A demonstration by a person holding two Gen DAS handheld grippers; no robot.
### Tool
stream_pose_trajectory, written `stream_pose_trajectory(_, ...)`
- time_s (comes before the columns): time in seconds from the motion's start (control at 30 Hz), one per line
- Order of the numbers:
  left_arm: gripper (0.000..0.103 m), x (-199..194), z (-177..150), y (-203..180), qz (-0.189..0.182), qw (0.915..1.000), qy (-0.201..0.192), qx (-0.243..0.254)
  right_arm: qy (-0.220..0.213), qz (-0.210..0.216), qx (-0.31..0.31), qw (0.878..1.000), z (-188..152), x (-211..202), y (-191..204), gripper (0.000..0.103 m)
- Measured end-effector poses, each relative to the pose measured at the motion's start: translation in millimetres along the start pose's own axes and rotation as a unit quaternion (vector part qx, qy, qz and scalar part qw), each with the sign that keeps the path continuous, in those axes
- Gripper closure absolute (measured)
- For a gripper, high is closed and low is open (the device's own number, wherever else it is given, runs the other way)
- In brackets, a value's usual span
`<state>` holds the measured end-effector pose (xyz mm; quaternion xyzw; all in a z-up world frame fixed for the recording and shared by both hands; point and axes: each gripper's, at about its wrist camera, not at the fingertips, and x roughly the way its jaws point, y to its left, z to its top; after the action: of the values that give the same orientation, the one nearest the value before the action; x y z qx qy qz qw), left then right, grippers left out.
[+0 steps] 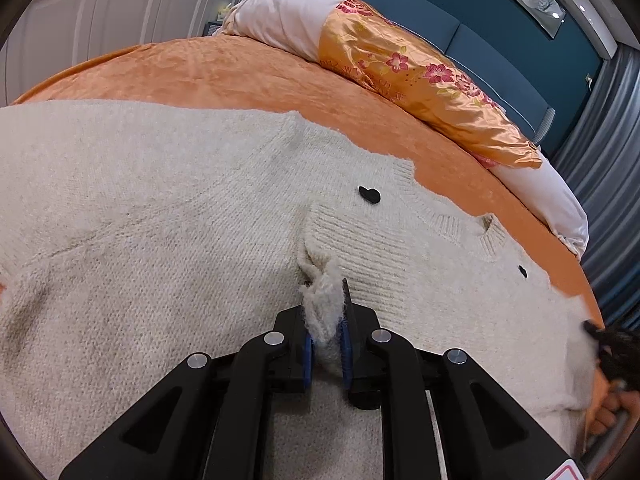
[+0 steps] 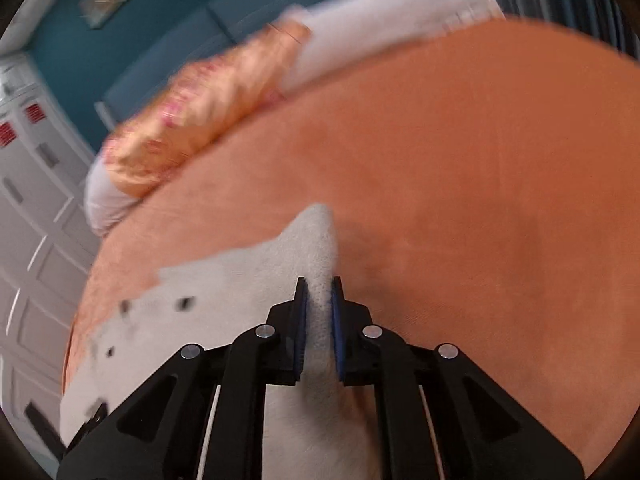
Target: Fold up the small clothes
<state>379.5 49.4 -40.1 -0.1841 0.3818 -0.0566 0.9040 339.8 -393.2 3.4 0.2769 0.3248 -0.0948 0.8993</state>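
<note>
A cream knitted sweater (image 1: 160, 216) with small black buttons (image 1: 369, 194) lies spread on an orange bedspread (image 1: 208, 72). My left gripper (image 1: 326, 300) is shut on a pinched fold of the knit near the ribbed cuff and collar. My right gripper (image 2: 319, 286) is shut on an edge of the same sweater (image 2: 240, 288), which trails to the left over the bedspread (image 2: 480, 168). The right wrist view is blurred. The other gripper and a hand show at the left view's right edge (image 1: 612, 352).
A rolled quilt, orange floral satin and white (image 1: 400, 64), lies along the far side of the bed, before a blue headboard (image 1: 500, 40). White wardrobe doors (image 1: 100, 4) stand at the left. Grey curtains (image 1: 608, 152) hang at the right.
</note>
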Motion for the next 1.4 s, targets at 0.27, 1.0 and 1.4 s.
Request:
stream_pose_trajectory(0.27,0.089,0,0,0,0.0,1.0,-0.001,0.001,0.052,-0.009,-0.095,0.994,-81,-9,17,0.097)
stream_pose_trajectory(1.0,0.046,-112,23,91,0.041,0.9938,-0.055,-0.088,0.023,-0.077,-0.138,0.987,-93,-6,23,0.103)
stream_pose_trajectory(1.4,0.032,-182,85,372,0.213,0.9152,-0.056,-0.337,0.023,-0.076,-0.137,0.987,-92,-7,22,0.103)
